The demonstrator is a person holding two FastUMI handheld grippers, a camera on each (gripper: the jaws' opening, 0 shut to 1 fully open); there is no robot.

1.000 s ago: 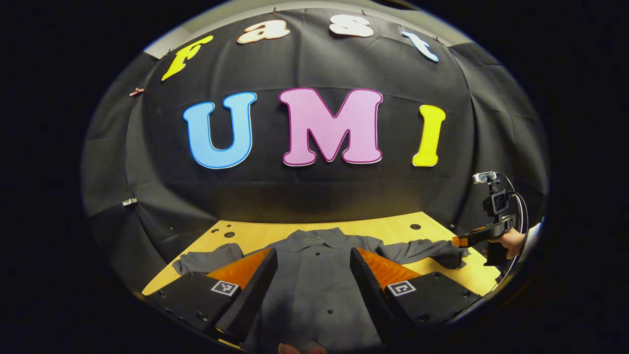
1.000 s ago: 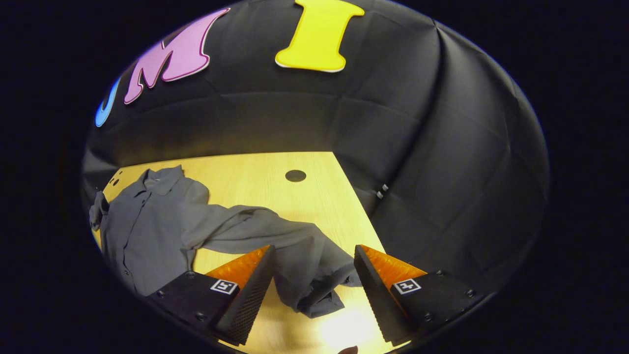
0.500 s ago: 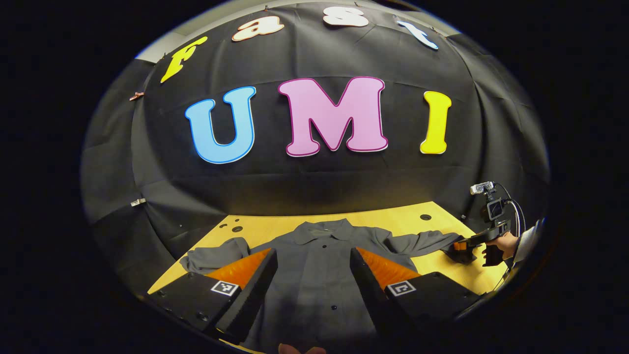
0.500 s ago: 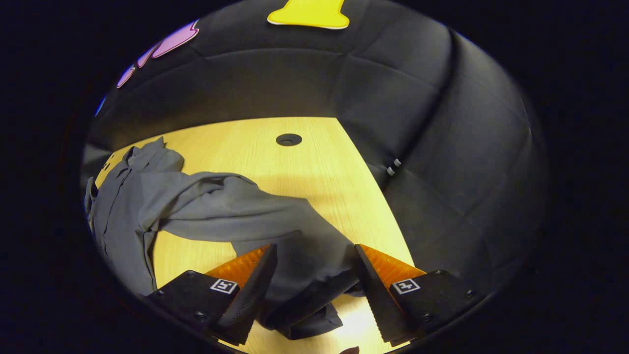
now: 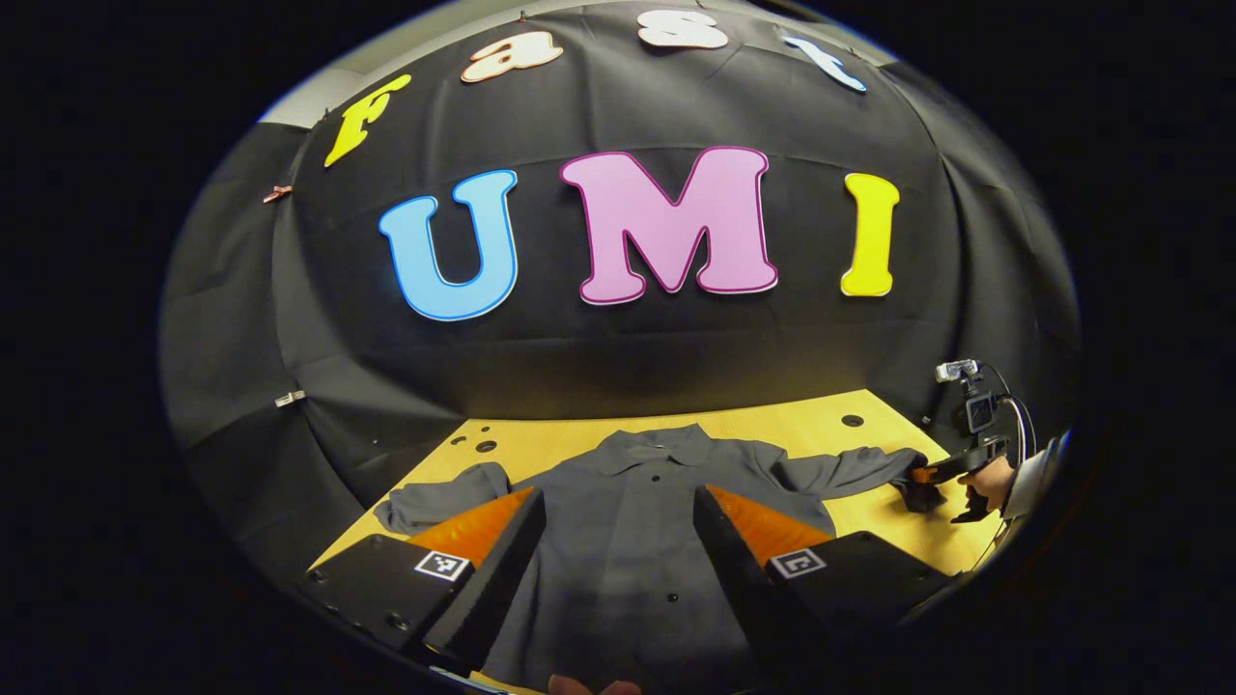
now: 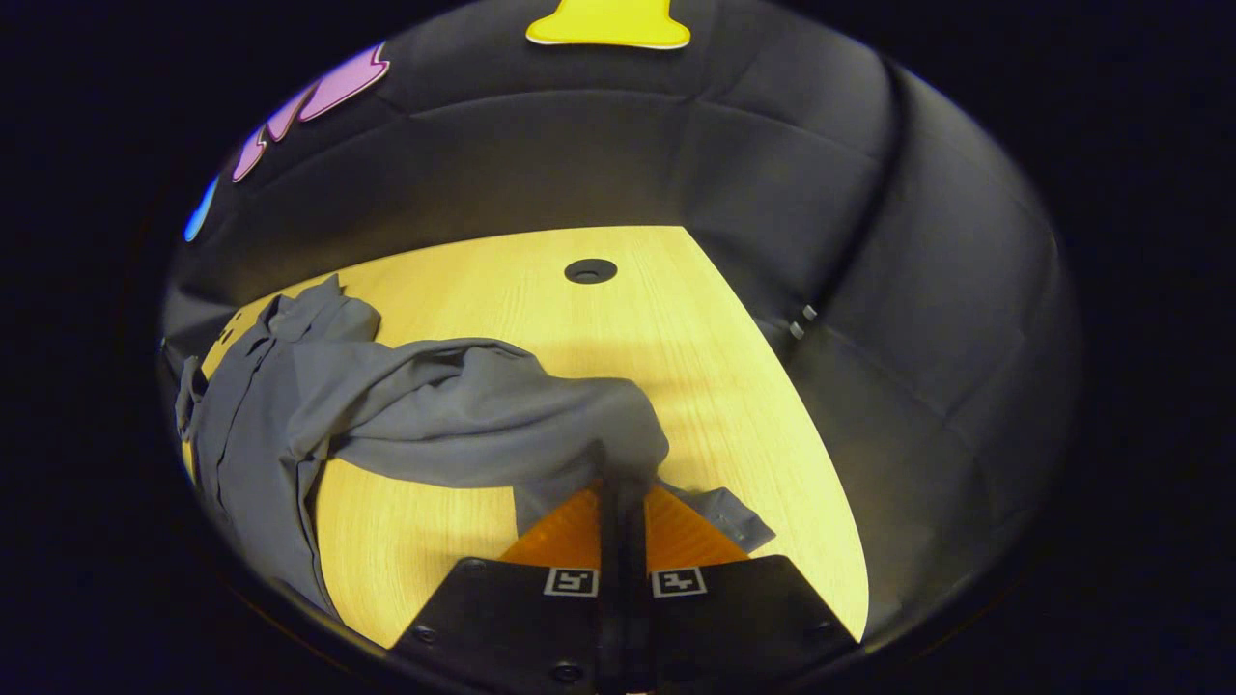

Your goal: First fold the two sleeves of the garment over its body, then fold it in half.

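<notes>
Two claws over a grey shirt [image 5: 637, 541] spread on the wooden table [image 6: 676, 338]: the right gripper [image 6: 623, 492] pinches the right sleeve [image 6: 483, 425]; the left gripper [image 5: 618, 541] hangs open above the shirt's front.

The garment [image 5: 628, 541] is plain grey with small dark buttons down its front. The tabletop [image 6: 541, 319] is pale yellow wood grain with a dark round hole [image 6: 590, 270]. The person's sleeve [image 5: 1031, 480] looks light, perhaps white.

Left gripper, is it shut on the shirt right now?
No, the left gripper is open, its fingers spread apart above the shirt body and pinching no cloth.
</notes>
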